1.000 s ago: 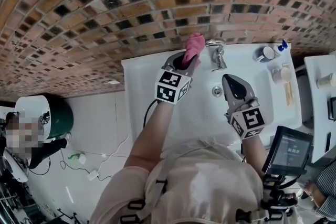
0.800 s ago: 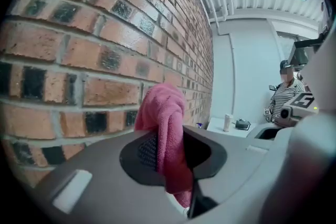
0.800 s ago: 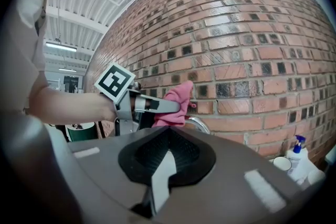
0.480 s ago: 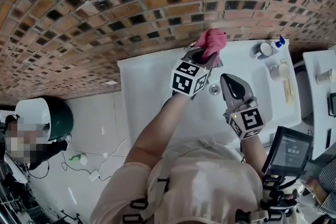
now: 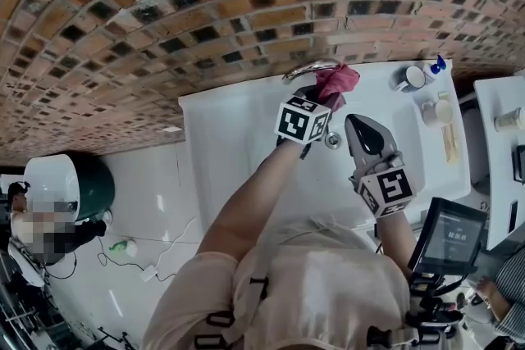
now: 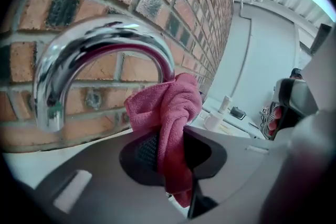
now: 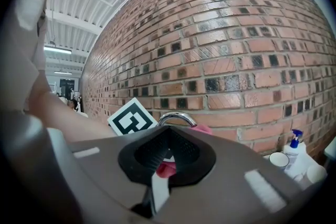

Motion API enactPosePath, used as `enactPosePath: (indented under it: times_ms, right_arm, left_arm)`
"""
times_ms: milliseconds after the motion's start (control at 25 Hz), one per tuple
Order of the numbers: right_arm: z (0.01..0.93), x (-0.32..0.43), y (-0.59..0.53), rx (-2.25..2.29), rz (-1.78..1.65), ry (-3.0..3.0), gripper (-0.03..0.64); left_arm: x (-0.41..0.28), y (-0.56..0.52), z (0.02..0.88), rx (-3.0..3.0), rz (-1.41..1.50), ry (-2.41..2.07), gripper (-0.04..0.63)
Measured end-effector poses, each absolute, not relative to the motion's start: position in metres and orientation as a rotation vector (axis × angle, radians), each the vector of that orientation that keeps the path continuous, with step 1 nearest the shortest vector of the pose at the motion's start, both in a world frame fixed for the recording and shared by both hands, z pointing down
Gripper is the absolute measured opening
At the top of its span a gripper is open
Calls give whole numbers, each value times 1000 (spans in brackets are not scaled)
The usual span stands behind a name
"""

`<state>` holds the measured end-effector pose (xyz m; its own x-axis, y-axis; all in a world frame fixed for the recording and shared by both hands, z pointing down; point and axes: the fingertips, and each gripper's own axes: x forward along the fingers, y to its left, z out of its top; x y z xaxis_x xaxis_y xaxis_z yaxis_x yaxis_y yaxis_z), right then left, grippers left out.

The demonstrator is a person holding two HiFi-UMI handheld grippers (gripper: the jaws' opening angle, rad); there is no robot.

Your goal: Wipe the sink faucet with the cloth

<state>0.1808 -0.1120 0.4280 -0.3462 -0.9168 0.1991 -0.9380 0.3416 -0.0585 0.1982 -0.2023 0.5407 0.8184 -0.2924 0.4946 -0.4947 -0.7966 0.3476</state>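
While bunched against the chrome faucet's (image 6: 100,44) arch, just ahead of the left gripper (image 6: 164,150): pink cloth (image 6: 169,110), pinched tight between narrowly parted jaws. Below both grippers: white sink (image 5: 238,143), drain (image 5: 332,141) in its basin. Beside the left one: right gripper (image 5: 361,125), jaws closed together, gripping nothing. Farther right of it: 1 white cup (image 5: 414,81), contents unseen, and 1 blue-topped bottle (image 5: 440,68).

The left arm (image 5: 246,201) stretches forward, and the left gripper (image 5: 321,98) tilts downward with its 2 jaws clamped on a pink cloth (image 5: 336,82). The right gripper (image 5: 358,123) sits just beside it, nearly level, jaws together, empty.
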Motion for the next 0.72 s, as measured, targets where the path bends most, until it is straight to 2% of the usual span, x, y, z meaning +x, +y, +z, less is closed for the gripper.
enactPosePath:
  times_ms: [360,720]
  right_arm:
    - [380,198,-110,1832,169,-2516,-12]
    - [403,191,-120,1774,225,-2499,-12]
  left_arm:
    - [195,-192,442,2679,220,-587,72]
    - [201,-218,521,2579,508,-626,72]
